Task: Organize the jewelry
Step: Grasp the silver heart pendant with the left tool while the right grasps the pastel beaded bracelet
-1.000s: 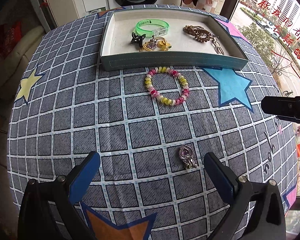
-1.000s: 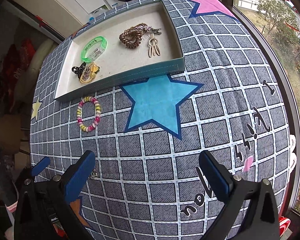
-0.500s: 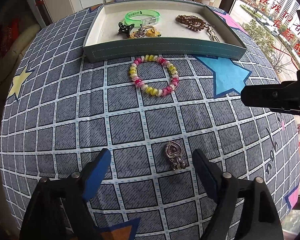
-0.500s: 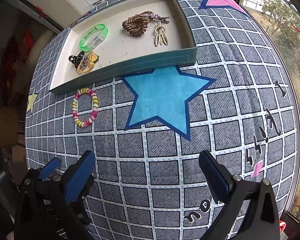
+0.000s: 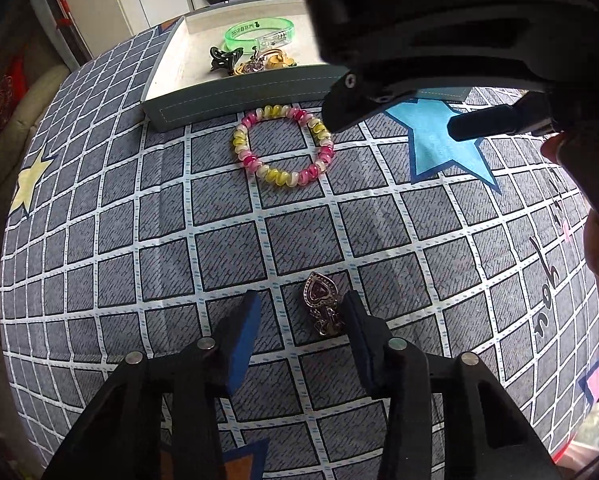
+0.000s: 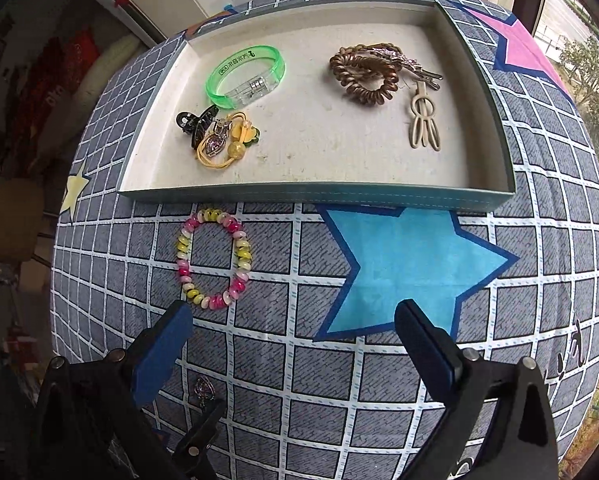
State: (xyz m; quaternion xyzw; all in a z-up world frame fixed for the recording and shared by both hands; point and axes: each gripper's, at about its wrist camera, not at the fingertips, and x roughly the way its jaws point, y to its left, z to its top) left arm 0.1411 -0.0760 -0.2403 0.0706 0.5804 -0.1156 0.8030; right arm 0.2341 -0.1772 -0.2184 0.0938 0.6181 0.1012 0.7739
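Purple heart pendant (image 5: 321, 307) | between closing left claw (image 5: 301, 322) jaws | nearer right pad

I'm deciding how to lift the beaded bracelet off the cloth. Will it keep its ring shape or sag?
The bracelet looks like separate beads on a string, so it probably sags into a loop when lifted by one side. The glossy, rounded beads may slip between flat pads. It lies flat on the cloth, so it is unlikely to roll.
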